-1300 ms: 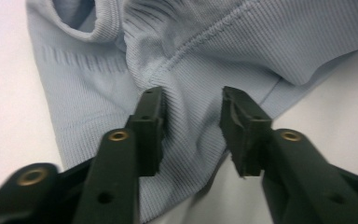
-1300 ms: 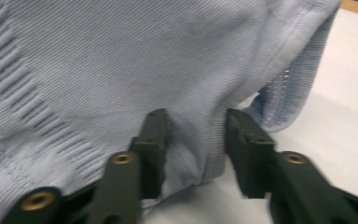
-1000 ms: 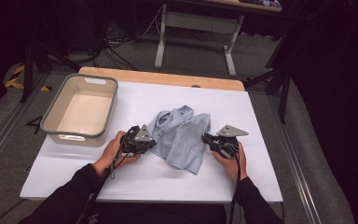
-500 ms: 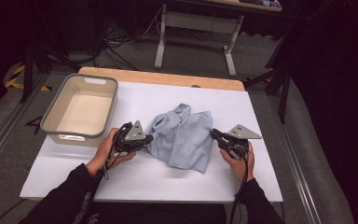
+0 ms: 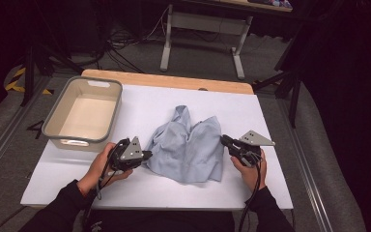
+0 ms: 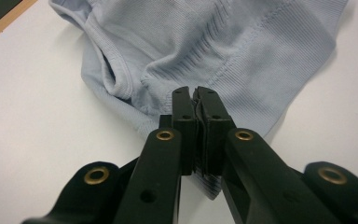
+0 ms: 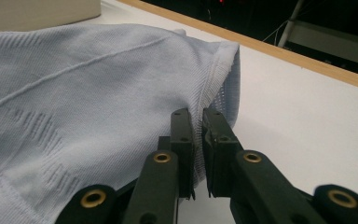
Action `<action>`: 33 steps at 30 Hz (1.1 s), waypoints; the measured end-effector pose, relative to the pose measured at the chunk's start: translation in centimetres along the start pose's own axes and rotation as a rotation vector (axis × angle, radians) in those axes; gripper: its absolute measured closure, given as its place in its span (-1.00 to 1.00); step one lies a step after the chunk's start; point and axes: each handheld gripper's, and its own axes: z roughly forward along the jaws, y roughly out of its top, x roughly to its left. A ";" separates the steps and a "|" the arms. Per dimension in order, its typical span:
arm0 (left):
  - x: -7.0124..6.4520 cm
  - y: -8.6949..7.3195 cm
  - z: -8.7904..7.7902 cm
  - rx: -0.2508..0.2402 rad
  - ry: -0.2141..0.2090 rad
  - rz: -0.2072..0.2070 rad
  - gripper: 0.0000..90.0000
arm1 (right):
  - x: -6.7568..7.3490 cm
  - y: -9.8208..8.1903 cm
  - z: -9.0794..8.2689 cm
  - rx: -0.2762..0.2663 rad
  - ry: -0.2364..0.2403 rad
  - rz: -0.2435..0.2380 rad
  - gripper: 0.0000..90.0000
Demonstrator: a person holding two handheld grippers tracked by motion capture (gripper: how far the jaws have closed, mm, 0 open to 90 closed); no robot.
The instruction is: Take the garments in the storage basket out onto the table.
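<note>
Hands come in low from the near edge, the left gripper (image 5: 147, 155) and right gripper (image 5: 223, 140) each clamped nearly closed on an opposite edge of the pale blue ribbed knit garment (image 5: 188, 147), rumpled mid-table (image 5: 270, 159) right of a beige plastic bin (image 5: 58, 123).

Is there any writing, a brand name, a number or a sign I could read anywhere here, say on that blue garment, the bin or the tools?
None can be read.
Light blue garment: knit ribbing, no label or print showing.
Beige bin: a pale patch on its near rim, too small to read.
Left gripper and right gripper: plain black, no markings.
</note>
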 end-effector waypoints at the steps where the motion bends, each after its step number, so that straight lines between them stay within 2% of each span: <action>1: 0.0 0.0 0.0 0.000 0.000 0.000 0.94 | 0.0 0.0 0.0 0.000 0.000 0.000 0.86; 4: -0.2 -0.3 0.2 0.016 -0.003 0.015 0.94 | 0.0 -0.3 0.2 0.019 -0.003 -0.005 0.86; 5: -0.2 -0.3 0.2 0.026 0.003 0.024 0.94 | -0.1 -0.4 0.2 0.025 -0.003 -0.004 0.85; 6: -0.4 -0.5 0.4 0.047 0.020 0.052 0.94 | -0.1 -0.5 0.2 0.031 -0.005 -0.006 0.85; 7: -0.4 -0.5 0.5 0.054 0.026 0.057 0.94 | -0.2 -0.6 0.3 0.039 -0.003 -0.004 0.85; 9: -0.2 -0.7 0.7 0.059 0.013 0.039 0.93 | -0.2 -0.7 0.3 0.045 -0.005 -0.003 0.85; 12: -0.1 -0.8 0.8 0.044 0.005 0.037 0.93 | -0.3 -0.8 0.2 0.054 -0.008 0.000 0.84; 22: 0.0 -0.7 0.5 0.018 0.010 0.011 0.91 | -0.1 -0.7 -0.2 0.040 -0.014 -0.014 0.85; 23: 0.1 -0.8 0.4 0.019 0.016 0.012 0.89 | -0.1 -0.7 -0.3 0.037 -0.019 -0.017 0.84; 27: 0.6 -0.9 0.0 -0.023 0.029 -0.003 0.78 | -0.1 -0.7 -0.4 0.031 -0.014 -0.014 0.82; 29: 0.7 -0.8 -0.3 -0.046 0.030 -0.023 0.74 | -0.1 -0.7 -0.4 0.026 -0.015 -0.016 0.81; 33: 0.9 -0.7 -0.4 -0.063 0.059 -0.040 0.59 | -0.1 -0.7 -0.5 0.017 -0.017 -0.015 0.77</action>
